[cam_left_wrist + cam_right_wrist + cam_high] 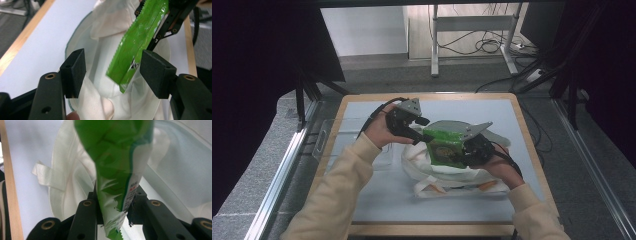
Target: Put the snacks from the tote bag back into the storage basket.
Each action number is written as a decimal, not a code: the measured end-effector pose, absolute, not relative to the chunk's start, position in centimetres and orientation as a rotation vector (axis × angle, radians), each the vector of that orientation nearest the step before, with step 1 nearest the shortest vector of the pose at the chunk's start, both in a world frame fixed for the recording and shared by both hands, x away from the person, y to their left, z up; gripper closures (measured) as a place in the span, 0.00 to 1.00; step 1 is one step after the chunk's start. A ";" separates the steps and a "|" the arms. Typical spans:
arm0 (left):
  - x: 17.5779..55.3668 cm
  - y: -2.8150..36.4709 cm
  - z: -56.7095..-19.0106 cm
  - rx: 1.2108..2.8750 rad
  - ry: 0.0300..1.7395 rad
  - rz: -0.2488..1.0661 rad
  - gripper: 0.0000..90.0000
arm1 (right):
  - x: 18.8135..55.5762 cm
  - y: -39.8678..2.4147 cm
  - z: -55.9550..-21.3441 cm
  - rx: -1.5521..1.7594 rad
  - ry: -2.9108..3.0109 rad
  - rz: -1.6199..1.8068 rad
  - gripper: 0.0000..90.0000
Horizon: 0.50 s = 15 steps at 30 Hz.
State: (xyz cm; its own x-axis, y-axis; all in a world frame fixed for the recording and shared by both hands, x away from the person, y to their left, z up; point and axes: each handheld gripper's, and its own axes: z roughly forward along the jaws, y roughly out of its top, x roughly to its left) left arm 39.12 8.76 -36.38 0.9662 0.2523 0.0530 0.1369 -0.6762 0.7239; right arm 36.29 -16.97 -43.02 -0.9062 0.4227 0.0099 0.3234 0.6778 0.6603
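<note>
A green snack packet (444,147) hangs over a white cloth bag (452,180) lying crumpled on the pale table top (377,200). My right gripper (469,150) is shut on the packet's edge; in the right gripper view its jaws (113,207) pinch the packet (115,150) above the bag (67,170). My left gripper (418,136) comes in from the left and is open. In the left gripper view the packet's lower end (125,72) sits between the left gripper's (115,71) spread pads (75,70) without being pressed, over the bag's mouth (105,22).
A clear plastic tray (329,137) stands at the table's left edge. The bag's strap (45,176) lies loose beside it. The wooden rim (432,96) frames the table. Beyond it, desk legs and cables (472,45) are on the floor.
</note>
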 end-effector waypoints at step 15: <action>38.6 6.0 -37.0 2.492 0.059 0.162 0.71 | 36.0 -15.7 -42.2 0.546 2.742 1.052 0.80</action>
State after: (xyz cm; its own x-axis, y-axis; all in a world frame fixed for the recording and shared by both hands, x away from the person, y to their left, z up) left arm 38.61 5.97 -37.02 0.9914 0.0817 0.1023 0.0037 -0.7988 0.6016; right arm 36.05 -15.71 -42.21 -0.9217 0.3877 -0.0131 0.2794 0.6868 0.6710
